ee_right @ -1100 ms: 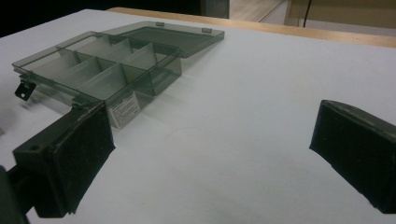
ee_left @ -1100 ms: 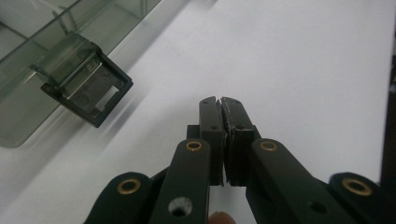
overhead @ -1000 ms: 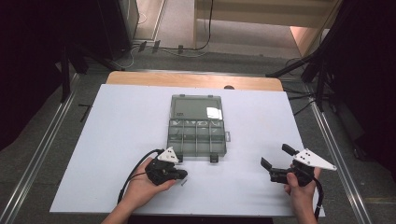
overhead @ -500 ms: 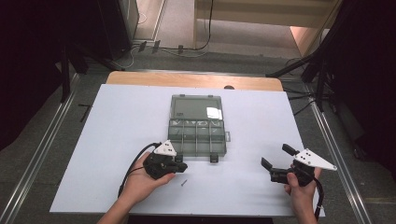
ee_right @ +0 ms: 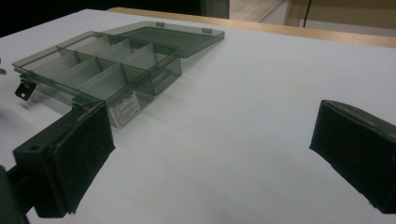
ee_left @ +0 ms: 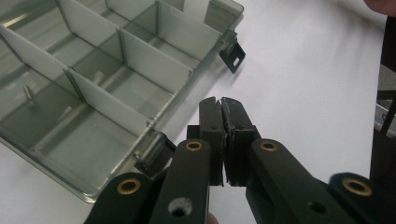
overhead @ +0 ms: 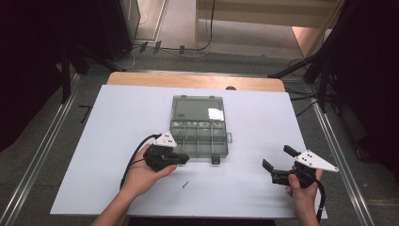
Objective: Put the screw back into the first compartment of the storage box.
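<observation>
Two jaws, left: pressing flat together on the left gripper (ee_left: 220,100), nothing visible between the pads; can't tell if something tiny is pinched.
Left position: hovering just off the front rim of the compartment box (ee_left: 187,88), tips pointing along that rim.
Right jaws: standing wide apart on the right gripper (overhead: 278,158), holding nothing, waiting near the table's front right corner.
Box: sitting open mid-table, lid lying flat toward the far edge.
Loose screw (overhead: 185,184): lying on the table (overhead: 117,141) near the front edge, just in front of the left hand.
Doing it well: likely going for the screw; open slightly, come straight down, pinch across the shank, lift clear of the rim before releasing.
</observation>
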